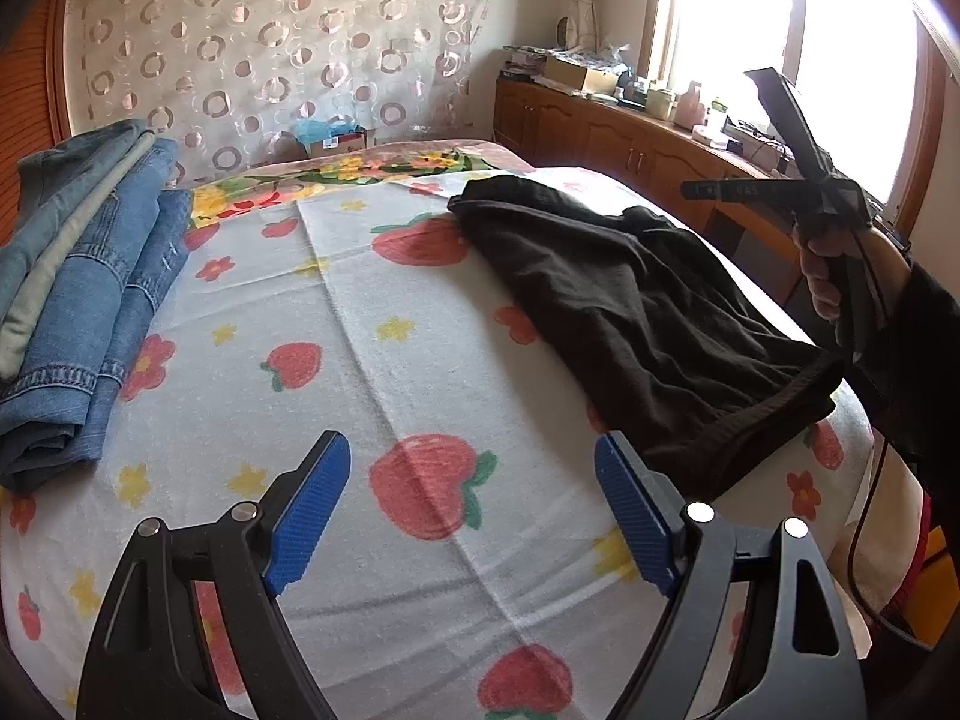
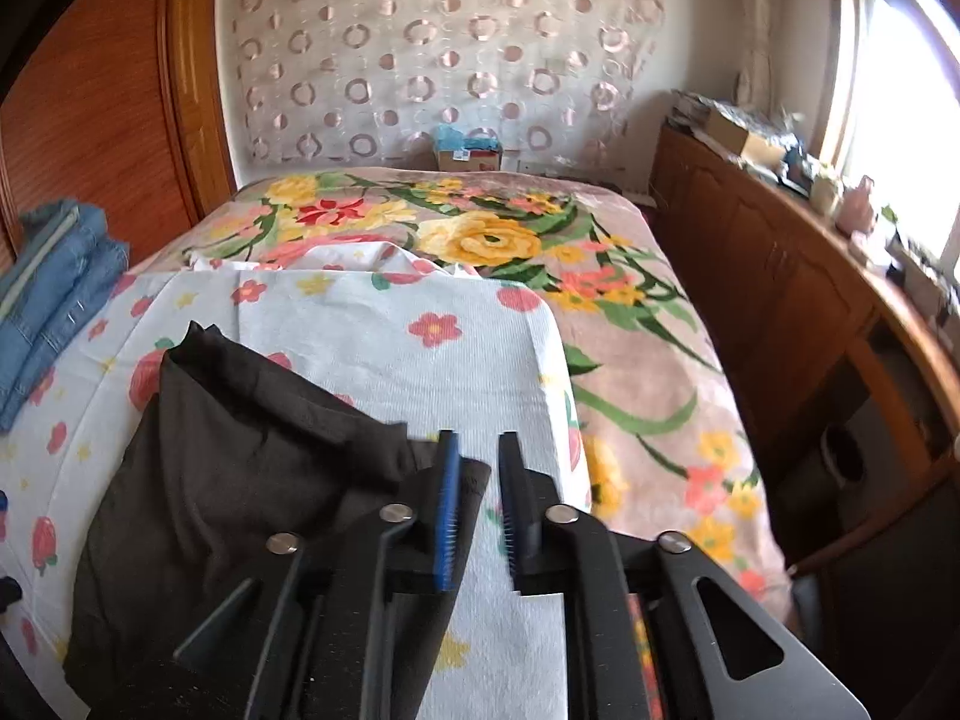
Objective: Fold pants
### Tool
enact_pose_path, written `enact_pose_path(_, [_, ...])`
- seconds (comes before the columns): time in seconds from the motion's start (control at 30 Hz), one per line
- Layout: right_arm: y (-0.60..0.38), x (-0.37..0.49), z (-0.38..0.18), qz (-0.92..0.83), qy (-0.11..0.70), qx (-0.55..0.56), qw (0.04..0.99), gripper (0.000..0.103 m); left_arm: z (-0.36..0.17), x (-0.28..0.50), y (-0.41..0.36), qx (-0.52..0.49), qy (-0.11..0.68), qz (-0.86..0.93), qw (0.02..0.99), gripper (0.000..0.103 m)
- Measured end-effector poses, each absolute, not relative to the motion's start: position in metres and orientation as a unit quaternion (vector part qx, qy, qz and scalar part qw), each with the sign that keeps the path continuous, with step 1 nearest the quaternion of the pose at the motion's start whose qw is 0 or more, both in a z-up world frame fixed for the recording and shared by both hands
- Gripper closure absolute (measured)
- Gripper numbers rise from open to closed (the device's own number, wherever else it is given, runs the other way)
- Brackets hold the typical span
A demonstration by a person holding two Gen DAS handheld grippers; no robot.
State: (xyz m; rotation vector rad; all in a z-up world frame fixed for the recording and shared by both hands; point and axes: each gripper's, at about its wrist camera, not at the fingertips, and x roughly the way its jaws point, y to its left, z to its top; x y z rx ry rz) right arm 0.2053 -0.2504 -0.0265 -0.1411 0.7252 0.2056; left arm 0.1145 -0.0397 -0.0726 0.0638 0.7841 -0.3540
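Your left gripper [image 1: 471,513] hangs wide open over the strawberry sheet [image 1: 360,312], holding nothing. Your right gripper [image 2: 480,510] stands slightly parted, nothing pinched; the black pants [image 2: 240,480] lie crumpled on the sheet, just left of its fingers. Folded jeans [image 1: 90,300] sit at the far left. No writing is legible.

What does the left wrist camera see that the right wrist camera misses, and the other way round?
Only the left wrist view shows the person's hand and the open left gripper over the strawberry sheet. Only the right wrist view shows the right gripper, its jaws slightly apart with nothing between them, and the wide flowered blanket. Both show the black pants and folded jeans.
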Motion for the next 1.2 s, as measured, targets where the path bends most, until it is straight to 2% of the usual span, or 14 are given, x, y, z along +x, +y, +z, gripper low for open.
enact_pose_path(0.07, [-0.25,0.199,-0.024,0.118,0.356,-0.061,0.925,0.086,-0.072,0.116,-0.044,0.033,0.38,-0.175,0.908,0.019])
enact_pose_path(0.17, [-0.24,0.186,-0.028,0.146,0.366,-0.062,0.917,0.077,-0.074,0.118,-0.05,0.034,0.382,-0.18,0.906,0.019])
enact_pose_path(0.27, [-0.228,0.179,-0.035,0.165,0.375,-0.062,0.91,0.073,-0.076,0.121,-0.057,0.038,0.384,-0.184,0.904,0.019])
enact_pose_path(0.63, [-0.23,0.223,-0.047,0.164,0.386,-0.063,0.905,0.068,-0.076,0.139,-0.082,0.043,0.392,-0.195,0.898,0.019])
enact_pose_path(0.67, [-0.231,0.227,-0.049,0.166,0.388,-0.065,0.904,0.074,-0.076,0.139,-0.085,0.045,0.393,-0.198,0.897,0.019])
enact_pose_path(0.7, [-0.234,0.233,-0.051,0.168,0.389,-0.065,0.903,0.084,-0.077,0.138,-0.088,0.047,0.394,-0.201,0.896,0.019])
enact_pose_path(0.73, [-0.236,0.234,-0.051,0.172,0.389,-0.063,0.903,0.099,-0.078,0.139,-0.09,0.05,0.395,-0.202,0.895,0.019])
enact_pose_path(1.0, [-0.267,0.236,-0.043,0.09,0.374,-0.047,0.922,0.099,-0.089,0.142,-0.099,0.062,0.41,-0.201,0.887,0.019])
enact_pose_path(1.13, [-0.269,0.23,-0.039,0.08,0.369,-0.044,0.925,0.081,-0.09,0.144,-0.101,0.069,0.416,-0.195,0.886,0.019])
enact_pose_path(1.2, [-0.267,0.221,-0.037,0.098,0.367,-0.041,0.924,0.078,-0.092,0.144,-0.102,0.072,0.42,-0.196,0.883,0.019])
